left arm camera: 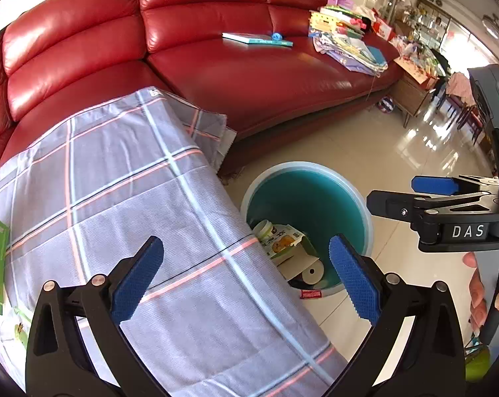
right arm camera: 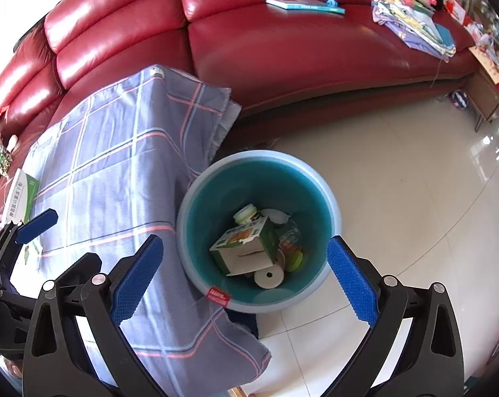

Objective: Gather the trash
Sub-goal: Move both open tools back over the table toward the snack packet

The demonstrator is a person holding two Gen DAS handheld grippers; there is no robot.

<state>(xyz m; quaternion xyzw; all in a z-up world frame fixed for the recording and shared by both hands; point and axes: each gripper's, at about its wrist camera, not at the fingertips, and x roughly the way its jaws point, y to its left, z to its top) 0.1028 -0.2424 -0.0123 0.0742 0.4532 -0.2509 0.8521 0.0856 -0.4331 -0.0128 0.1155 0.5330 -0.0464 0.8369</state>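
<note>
A teal trash bin (right arm camera: pixel 196 211) stands on the floor beside a table covered with a plaid cloth (right arm camera: pixel 110 172). It holds a green and white carton (right arm camera: pixel 246 248), a white tape roll (right arm camera: pixel 268 277), a small jar (right arm camera: pixel 246 214) and other trash. My right gripper (right arm camera: pixel 246 278) is open and empty above the bin. My left gripper (left arm camera: pixel 246 278) is open and empty over the cloth's edge (left arm camera: pixel 150 198), with the bin (left arm camera: pixel 362 205) just to its right. The right gripper also shows in the left wrist view (left arm camera: pixel 415 195).
A red leather sofa (right arm camera: pixel 282 49) runs behind, with a book (right arm camera: pixel 302 4) and a pile of papers and cloth (right arm camera: pixel 411 16) on it. A green and white box (right arm camera: pixel 19 195) lies at the cloth's left edge. The floor is glossy tile (right arm camera: pixel 398 182). A wooden cabinet (right arm camera: pixel 484 92) stands at right.
</note>
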